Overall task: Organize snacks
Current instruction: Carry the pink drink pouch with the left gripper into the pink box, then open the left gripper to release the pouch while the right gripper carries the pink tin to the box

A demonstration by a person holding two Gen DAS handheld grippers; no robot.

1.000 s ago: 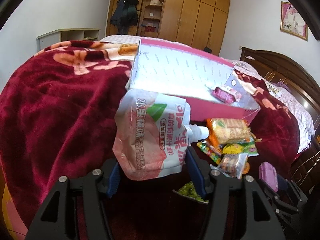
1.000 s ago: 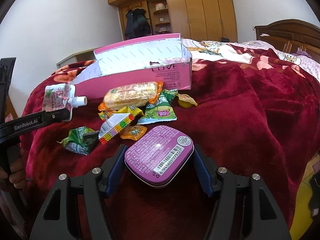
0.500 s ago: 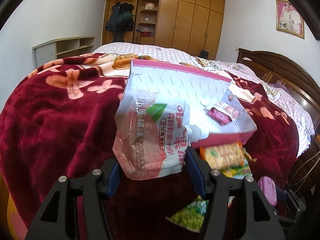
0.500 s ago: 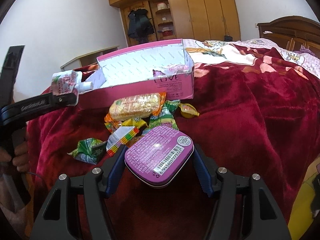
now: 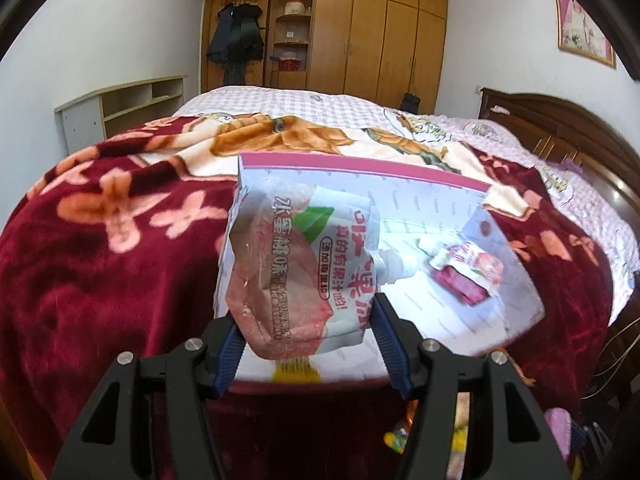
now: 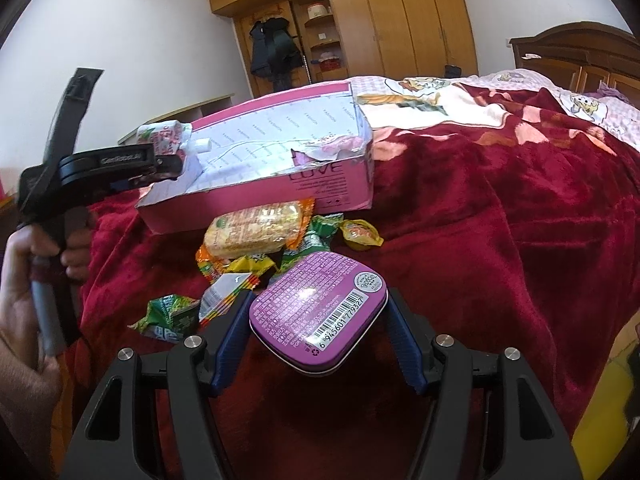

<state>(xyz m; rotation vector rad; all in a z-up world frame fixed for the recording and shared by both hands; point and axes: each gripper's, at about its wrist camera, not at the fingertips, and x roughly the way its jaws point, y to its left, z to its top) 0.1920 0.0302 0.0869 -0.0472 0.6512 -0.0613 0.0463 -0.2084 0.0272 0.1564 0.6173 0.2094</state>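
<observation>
My left gripper [image 5: 306,320] is shut on a pink and white spouted juice pouch [image 5: 296,268], held over the near left part of the open pink box [image 5: 360,164]. A second small pouch [image 5: 466,268] lies inside the box. In the right wrist view the left gripper [image 6: 176,160] with its pouch [image 6: 164,136] hangs above the pink box's [image 6: 320,190] left end. My right gripper [image 6: 318,316] is shut on a flat purple tin [image 6: 316,312] with a barcode, held above the blanket in front of a pile of snacks [image 6: 256,232].
Loose snack packets lie on the red blanket [image 6: 500,220] between the box and my right gripper: a yellow cracker pack [image 6: 252,228], green wrappers [image 6: 168,316], a striped packet [image 6: 224,296], an orange jelly cup [image 6: 360,234]. A hand [image 6: 24,300] holds the left gripper's handle. Wooden headboard [image 5: 560,124] at right.
My left gripper carried the pouch up and forward, from beside the snack pile to over the box. The right gripper with the tin hardly moved.
</observation>
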